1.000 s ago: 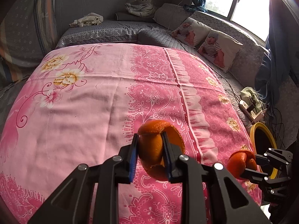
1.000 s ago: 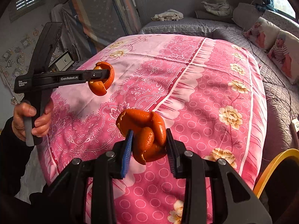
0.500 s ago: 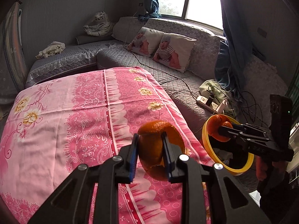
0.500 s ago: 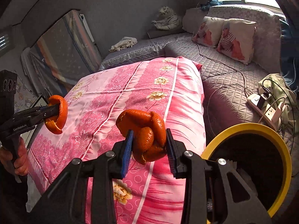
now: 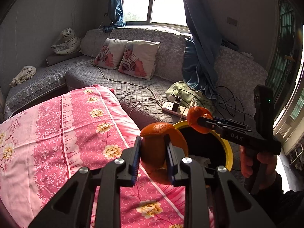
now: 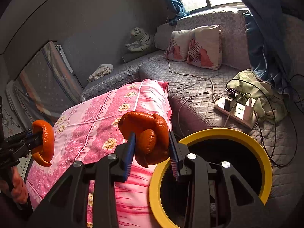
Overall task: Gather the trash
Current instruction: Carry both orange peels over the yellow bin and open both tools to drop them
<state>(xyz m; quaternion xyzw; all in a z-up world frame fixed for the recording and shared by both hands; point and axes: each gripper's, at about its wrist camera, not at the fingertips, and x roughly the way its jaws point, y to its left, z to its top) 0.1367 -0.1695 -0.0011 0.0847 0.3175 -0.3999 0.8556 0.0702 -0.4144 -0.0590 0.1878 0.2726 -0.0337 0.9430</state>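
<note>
My left gripper (image 5: 153,157) is shut on a curled piece of orange peel (image 5: 155,144), held over the right edge of the pink bedspread (image 5: 57,142). My right gripper (image 6: 152,152) is shut on a second, bunched orange peel (image 6: 146,131), just left of the bin's rim. The yellow-rimmed round bin (image 6: 264,172) stands beside the bed with a dark inside. In the left wrist view the right gripper (image 5: 199,121) holds its peel (image 5: 195,114) above the bin's far rim (image 5: 229,152). In the right wrist view the left gripper (image 6: 36,138) carries its peel (image 6: 45,142) at the far left.
A grey quilted sofa (image 6: 199,95) wraps behind the bed. On it lie a white power strip (image 6: 237,112) with plugs and black cables, a green cloth (image 6: 266,93) and two printed pillows (image 5: 131,57). A blue curtain (image 5: 197,57) hangs near the window. A hand (image 5: 264,163) grips the right tool.
Both grippers swung right across the pink bed toward the yellow bin, each still clamped on its peel. The bin has come closer and larger in both views.
</note>
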